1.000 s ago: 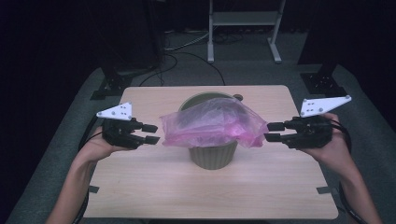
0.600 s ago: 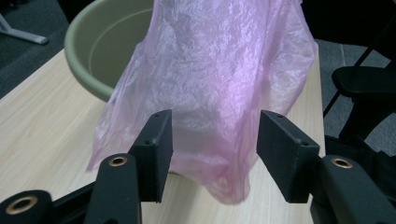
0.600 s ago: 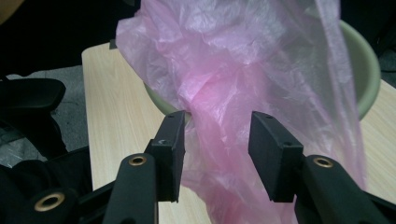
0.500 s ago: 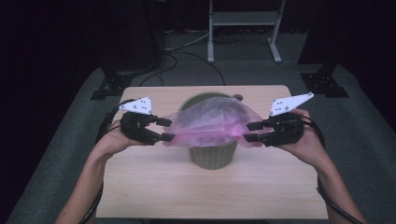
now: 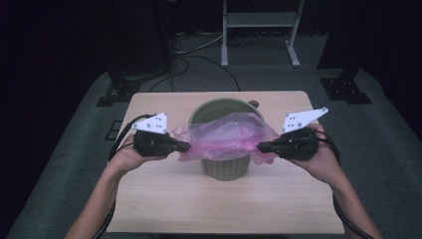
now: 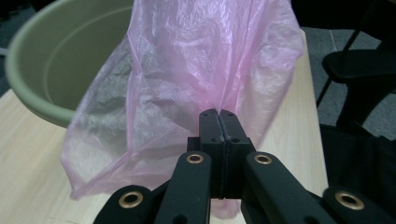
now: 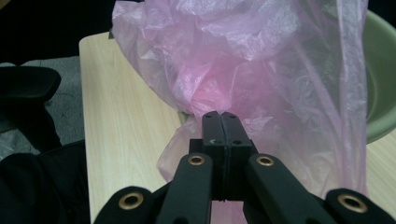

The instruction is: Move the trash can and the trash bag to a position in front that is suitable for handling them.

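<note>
A thin pink plastic bag (image 5: 226, 134) hangs across the mouth of an olive-green bucket (image 5: 224, 169) in the middle of the wooden table (image 5: 224, 204). My left gripper (image 5: 186, 146) has just closed its jaws on the bag's left edge, and the film is pinched between them. My right gripper (image 5: 261, 147) has likewise just closed on the bag's right edge. In the left gripper view the jaws of the gripper (image 6: 218, 112) meet flat with the bag (image 6: 196, 70) bunched at their tips. The right gripper view shows the other gripper (image 7: 220, 114) with its jaws together against the crumpled bag (image 7: 243, 60).
The bucket's rim (image 6: 51, 60) shows behind the bag in the left gripper view. A small dark round thing (image 5: 254, 104) lies on the table behind the bucket. Black stand feet (image 5: 119, 92) and a metal frame (image 5: 259, 30) stand on the carpet beyond the table.
Both grippers moved inward toward the bucket and shut on the bag's two ends. The bag, stretched wide before, now sags slack over the bucket's front.
</note>
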The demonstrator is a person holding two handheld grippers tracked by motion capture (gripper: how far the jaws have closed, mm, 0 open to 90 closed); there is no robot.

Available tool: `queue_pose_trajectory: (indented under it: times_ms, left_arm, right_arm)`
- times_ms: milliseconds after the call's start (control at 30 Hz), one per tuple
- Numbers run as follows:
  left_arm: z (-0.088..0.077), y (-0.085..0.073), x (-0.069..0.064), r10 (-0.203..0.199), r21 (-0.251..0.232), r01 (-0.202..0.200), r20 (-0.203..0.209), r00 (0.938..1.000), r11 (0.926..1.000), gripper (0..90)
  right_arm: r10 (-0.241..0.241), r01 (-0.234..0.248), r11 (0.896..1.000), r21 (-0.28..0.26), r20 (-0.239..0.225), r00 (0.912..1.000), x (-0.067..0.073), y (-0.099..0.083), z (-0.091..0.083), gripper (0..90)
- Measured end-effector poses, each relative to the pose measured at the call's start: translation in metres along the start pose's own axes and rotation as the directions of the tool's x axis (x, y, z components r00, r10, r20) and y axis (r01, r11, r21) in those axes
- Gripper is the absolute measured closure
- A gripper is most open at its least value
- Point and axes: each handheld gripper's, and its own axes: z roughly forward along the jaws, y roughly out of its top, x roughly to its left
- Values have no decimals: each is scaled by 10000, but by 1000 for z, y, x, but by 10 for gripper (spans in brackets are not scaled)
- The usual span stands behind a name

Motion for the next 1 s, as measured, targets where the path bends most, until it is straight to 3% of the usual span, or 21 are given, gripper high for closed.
queue_pose_trajectory:
  times_ms: [233, 433, 733, 900, 1000]
  left_arm:
    - [2, -16, -6, -217, 27, 216, 241, 9995, 9998, 900]
    - [13, -33, -6, -432, 312, 417, 494, 9978, 9986, 900]
    - [27, -53, 0, -790, 868, 756, 368, 9962, 9934, 900]
    - [28, -59, 0, -983, 797, 956, 310, 9947, 9922, 900]
    - [23, -59, -3, -1031, 732, 997, 438, 9937, 9923, 798]
  right_arm:
    - [-110, 125, 9991, 395, -382, 9992, 9, -8, 6, 900]
    - [133, -77, 9967, 810, -688, 9975, 9, -23, 22, 900]
    - [542, -423, 9900, 1346, -859, 9948, 5, -43, 42, 900]
    - [684, -550, 9886, 1398, -926, 9934, 5, -53, 46, 900]
    - [752, -615, 9909, 1196, -1131, 9907, 7, -55, 41, 775]
